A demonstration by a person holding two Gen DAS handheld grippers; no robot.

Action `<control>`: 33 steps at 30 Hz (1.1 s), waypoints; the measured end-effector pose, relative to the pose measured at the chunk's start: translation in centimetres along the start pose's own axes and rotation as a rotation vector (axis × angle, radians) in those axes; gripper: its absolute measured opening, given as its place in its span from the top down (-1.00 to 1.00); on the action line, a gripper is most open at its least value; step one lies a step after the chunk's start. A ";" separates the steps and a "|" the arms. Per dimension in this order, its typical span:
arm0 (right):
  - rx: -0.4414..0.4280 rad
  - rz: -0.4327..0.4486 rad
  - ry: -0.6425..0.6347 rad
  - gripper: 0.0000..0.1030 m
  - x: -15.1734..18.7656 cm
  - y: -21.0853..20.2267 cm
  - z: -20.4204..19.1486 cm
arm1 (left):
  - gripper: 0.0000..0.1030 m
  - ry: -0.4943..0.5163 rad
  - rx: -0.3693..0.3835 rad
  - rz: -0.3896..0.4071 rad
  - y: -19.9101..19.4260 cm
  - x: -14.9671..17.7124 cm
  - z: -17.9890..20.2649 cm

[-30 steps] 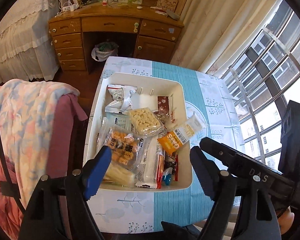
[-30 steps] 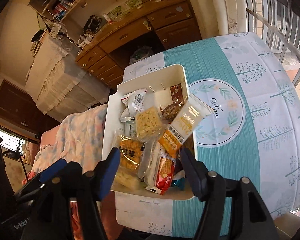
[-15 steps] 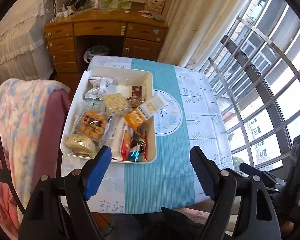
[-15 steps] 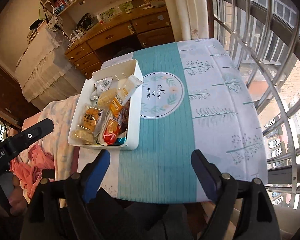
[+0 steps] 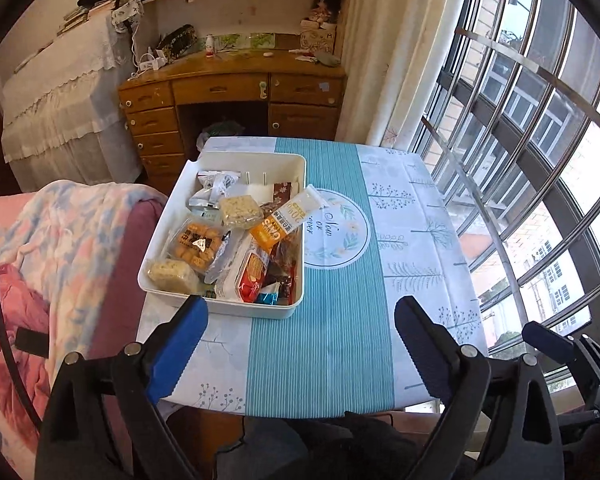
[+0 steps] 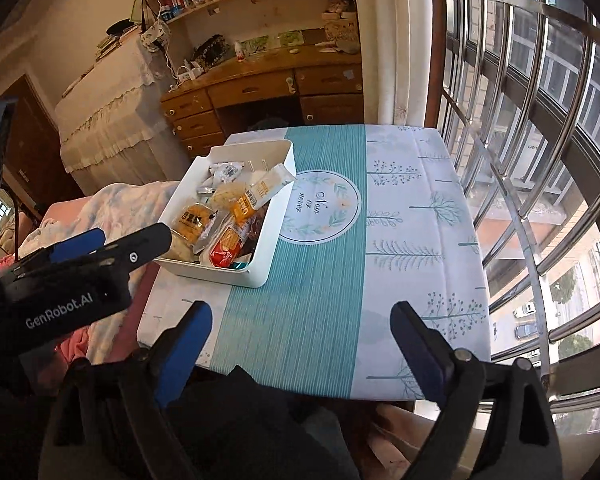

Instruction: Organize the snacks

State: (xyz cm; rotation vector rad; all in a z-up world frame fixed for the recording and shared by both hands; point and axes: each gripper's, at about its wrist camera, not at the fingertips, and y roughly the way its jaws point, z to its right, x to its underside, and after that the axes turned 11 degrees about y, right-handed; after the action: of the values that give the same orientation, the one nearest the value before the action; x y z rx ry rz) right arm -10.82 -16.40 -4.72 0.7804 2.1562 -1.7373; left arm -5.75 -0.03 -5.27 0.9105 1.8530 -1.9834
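Note:
A white bin [image 5: 236, 307] [image 6: 260, 272] stands on the left half of the table, filled with several snack packs. An orange-and-white pouch [image 5: 288, 218] [image 6: 260, 192] leans over its right rim. My left gripper [image 5: 300, 320] hovers near the table's front edge, its jaws opening, with nothing between the blue pads [image 5: 176, 352]. My right gripper [image 6: 302, 322] hangs back from the front edge too, jaws opening and empty. In the right wrist view the left gripper's body [image 6: 80, 276] shows at the left, in front of the bin.
The table wears a teal-striped cloth [image 5: 332, 320] with a round emblem [image 5: 336, 236]. A pink chair with a blanket [image 5: 60, 248] stands at its left. A wooden desk [image 5: 236, 96] lies beyond. Barred windows [image 5: 540, 160] line the right side.
Both grippers pulled back and rose away from the bin, which now lies farther off. Their jaws spread wider. The bin and its snacks stayed in place.

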 end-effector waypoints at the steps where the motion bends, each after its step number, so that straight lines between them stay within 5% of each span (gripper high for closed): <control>1: 0.001 0.006 -0.001 -0.78 -0.1 -0.1 -0.1 | -0.82 -0.002 -0.007 0.005 -0.1 0.0 0.1; 9: -0.014 -0.003 -0.017 -0.93 -0.1 0.1 0.2 | -0.92 -0.009 -0.051 0.021 -0.8 0.5 0.7; 33: -0.026 -0.029 0.025 -0.95 -0.4 0.4 1.9 | -0.98 0.009 -0.062 0.048 -1.1 0.0 2.4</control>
State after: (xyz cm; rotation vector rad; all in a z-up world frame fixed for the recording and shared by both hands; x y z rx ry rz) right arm -10.49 -18.24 -5.36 0.7723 2.2117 -1.7192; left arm -7.00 -2.18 -4.43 0.9386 1.8684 -1.8866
